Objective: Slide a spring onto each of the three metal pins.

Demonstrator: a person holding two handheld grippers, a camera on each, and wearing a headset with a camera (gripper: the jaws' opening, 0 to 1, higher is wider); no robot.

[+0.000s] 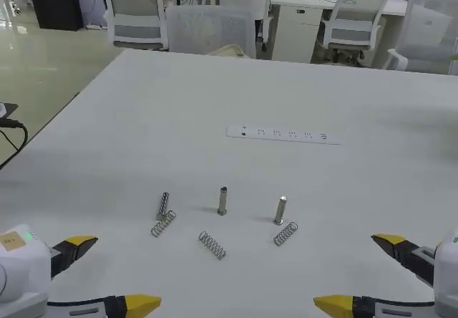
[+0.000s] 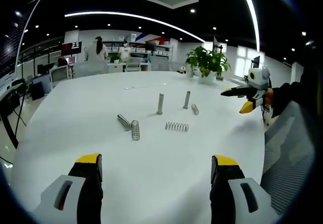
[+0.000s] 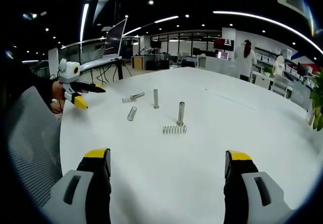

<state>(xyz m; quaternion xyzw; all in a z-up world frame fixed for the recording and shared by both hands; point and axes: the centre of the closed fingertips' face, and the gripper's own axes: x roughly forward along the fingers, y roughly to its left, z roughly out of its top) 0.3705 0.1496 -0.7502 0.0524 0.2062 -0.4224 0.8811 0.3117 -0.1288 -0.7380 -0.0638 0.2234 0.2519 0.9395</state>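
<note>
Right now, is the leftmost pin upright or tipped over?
Tipped: the leftmost pin lies flat beside a spring in the left gripper view.

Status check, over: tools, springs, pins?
Left tool and right tool open, empty. Three silver coil springs loose on white table, none threaded. Two metal pins upright, third lying flat. No obstruction.

A white power strip (image 1: 283, 134) lies flat on the white tabletop (image 1: 143, 124), towards its far side. Beyond the tabletop's far edge stand grey mesh office chairs (image 1: 136, 13), a white desk (image 1: 295, 37) and a potted plant (image 2: 206, 61).
</note>
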